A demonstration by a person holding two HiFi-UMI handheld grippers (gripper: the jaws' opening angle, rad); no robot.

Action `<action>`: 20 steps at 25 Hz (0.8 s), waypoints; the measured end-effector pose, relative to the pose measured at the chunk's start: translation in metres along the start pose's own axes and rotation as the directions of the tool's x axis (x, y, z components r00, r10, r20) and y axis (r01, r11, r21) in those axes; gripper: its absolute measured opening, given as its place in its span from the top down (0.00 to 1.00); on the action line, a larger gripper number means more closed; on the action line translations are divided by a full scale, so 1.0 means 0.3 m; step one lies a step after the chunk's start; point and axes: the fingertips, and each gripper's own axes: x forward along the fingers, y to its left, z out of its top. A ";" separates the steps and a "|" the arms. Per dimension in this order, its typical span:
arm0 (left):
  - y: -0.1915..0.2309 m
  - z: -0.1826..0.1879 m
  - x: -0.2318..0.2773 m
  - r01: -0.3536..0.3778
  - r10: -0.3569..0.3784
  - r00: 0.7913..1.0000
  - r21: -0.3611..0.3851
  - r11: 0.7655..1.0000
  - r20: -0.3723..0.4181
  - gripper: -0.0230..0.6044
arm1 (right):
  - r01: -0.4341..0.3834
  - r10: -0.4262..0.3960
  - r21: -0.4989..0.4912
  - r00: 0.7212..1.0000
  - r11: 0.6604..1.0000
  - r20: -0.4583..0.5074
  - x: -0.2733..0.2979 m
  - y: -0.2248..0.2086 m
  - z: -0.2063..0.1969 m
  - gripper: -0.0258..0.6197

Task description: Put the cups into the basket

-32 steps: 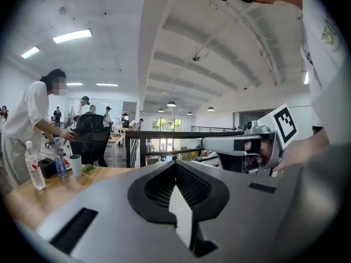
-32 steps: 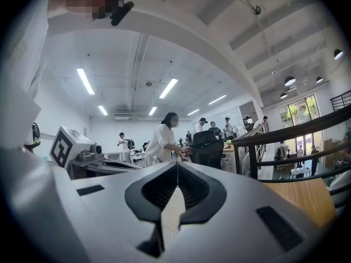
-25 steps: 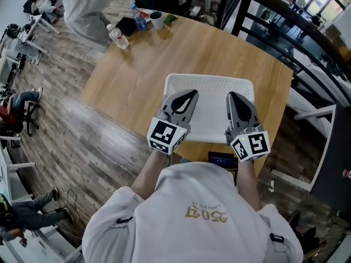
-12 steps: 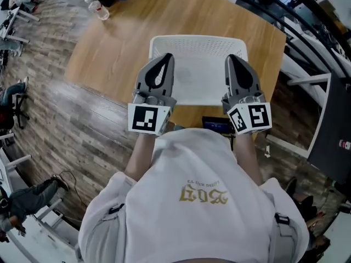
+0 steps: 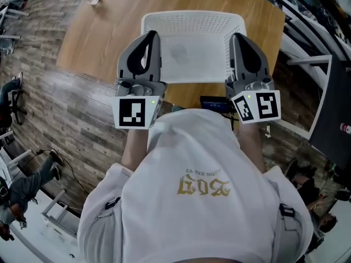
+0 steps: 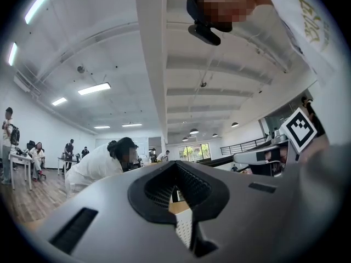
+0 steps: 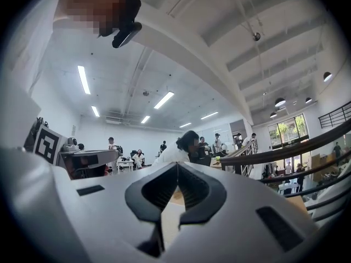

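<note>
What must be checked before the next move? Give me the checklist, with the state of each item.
1. Left gripper free: ok, jaws together with nothing between them.
2. Right gripper free: ok, jaws together with nothing held.
3. Jaws apart for a grasp: not ok, both are shut.
4. Basket ready: ok, it sits upright on the table, open side up, with nothing visible inside.
5. Cup located: not ok, no cup shows in any view.
</note>
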 end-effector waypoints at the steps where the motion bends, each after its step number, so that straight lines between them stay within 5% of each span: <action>1: -0.004 -0.003 -0.002 0.004 -0.004 1.000 0.002 1.000 -0.008 0.95 | 0.000 0.000 -0.003 1.000 1.000 0.003 -0.002 0.001 0.005 0.94; 20: 0.019 -0.064 -0.016 -0.018 0.017 0.998 -0.020 1.000 -0.064 0.95 | 0.013 -0.013 -0.007 0.999 1.000 -0.043 -0.003 0.003 -0.033 0.94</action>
